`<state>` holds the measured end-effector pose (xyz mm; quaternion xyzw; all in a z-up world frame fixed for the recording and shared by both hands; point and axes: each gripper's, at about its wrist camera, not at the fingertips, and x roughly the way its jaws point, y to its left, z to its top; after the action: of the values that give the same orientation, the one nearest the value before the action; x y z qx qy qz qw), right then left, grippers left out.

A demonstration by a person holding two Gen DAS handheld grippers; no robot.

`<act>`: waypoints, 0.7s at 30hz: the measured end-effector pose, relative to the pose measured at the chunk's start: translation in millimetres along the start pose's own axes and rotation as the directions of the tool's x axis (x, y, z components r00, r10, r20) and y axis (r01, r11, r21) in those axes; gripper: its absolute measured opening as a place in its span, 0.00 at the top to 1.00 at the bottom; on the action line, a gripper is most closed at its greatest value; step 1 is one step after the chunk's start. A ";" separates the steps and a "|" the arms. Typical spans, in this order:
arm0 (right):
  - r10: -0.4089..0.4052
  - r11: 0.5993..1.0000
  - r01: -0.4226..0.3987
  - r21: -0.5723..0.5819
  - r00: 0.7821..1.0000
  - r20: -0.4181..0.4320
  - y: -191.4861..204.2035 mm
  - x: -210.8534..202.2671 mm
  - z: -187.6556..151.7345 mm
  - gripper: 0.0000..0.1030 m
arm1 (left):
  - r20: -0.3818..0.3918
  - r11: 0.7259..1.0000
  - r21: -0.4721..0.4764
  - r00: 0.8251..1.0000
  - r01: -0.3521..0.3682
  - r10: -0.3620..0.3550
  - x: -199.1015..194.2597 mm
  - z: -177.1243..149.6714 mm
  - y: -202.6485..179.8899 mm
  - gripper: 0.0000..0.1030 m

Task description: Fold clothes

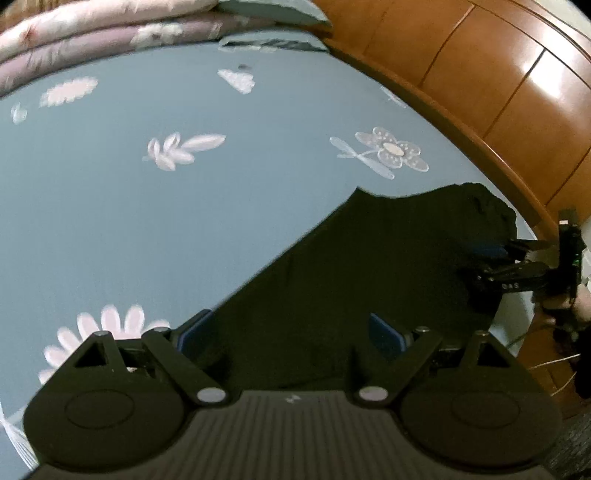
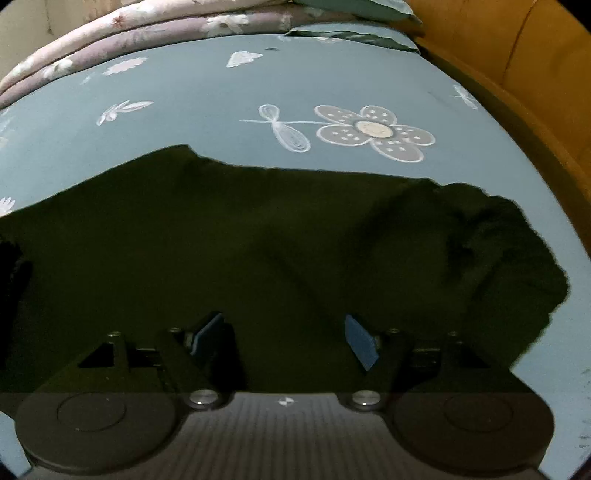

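A dark garment lies spread on a blue flowered bedsheet. In the left wrist view my left gripper hangs above the garment's near left edge, jaws wide apart with nothing between them. The right gripper shows at the far right over the garment's rumpled end, a hand behind it. In the right wrist view the garment fills the middle, bunched at its right end. My right gripper is above the cloth, its blue pads apart and holding nothing.
Folded pink and mauve quilts and a pillow lie at the bed's far end. A wooden bed frame and panelled cabinet run along the right side. Bare sheet stretches beyond the garment.
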<state>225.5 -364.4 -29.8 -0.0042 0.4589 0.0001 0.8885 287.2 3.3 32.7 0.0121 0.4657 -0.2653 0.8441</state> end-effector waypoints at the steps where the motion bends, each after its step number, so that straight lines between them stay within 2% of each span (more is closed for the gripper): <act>1: -0.005 1.000 0.004 0.020 1.000 0.017 -3.6 -2.7 4.1 0.23 | 0.005 1.000 0.008 1.000 -0.003 0.003 0.0 4.3 -0.9 0.13; 4: 0.004 0.998 -0.007 0.056 0.998 0.067 -10.8 -2.7 20.0 0.22 | 0.011 1.000 0.009 1.000 -0.005 0.005 4.1 14.9 -1.1 0.13; 6: 0.014 0.998 -0.019 0.067 0.998 0.064 -13.2 6.1 29.5 0.22 | 0.012 1.000 0.006 1.000 -0.009 0.009 7.1 19.8 -0.9 0.13; 11: 0.044 0.997 -0.044 0.070 0.999 0.005 -14.0 24.4 36.8 0.22 | 0.005 0.999 0.010 0.999 -0.046 0.046 10.0 24.5 1.8 0.13; 14: 0.015 0.998 -0.011 0.068 0.998 -0.061 -18.0 30.1 28.2 0.22 | -0.006 0.998 -0.009 0.998 -0.059 0.059 10.4 24.4 8.4 0.13; 21: 0.106 0.992 -0.107 0.066 0.994 0.024 10.3 18.8 54.8 0.22 | -0.041 0.997 -0.056 0.998 -0.045 0.043 18.5 21.4 17.8 0.13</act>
<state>281.0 -353.7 -13.5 0.0501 0.4489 0.0322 0.8916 319.9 4.8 26.0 0.0037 0.4894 -0.2332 0.8403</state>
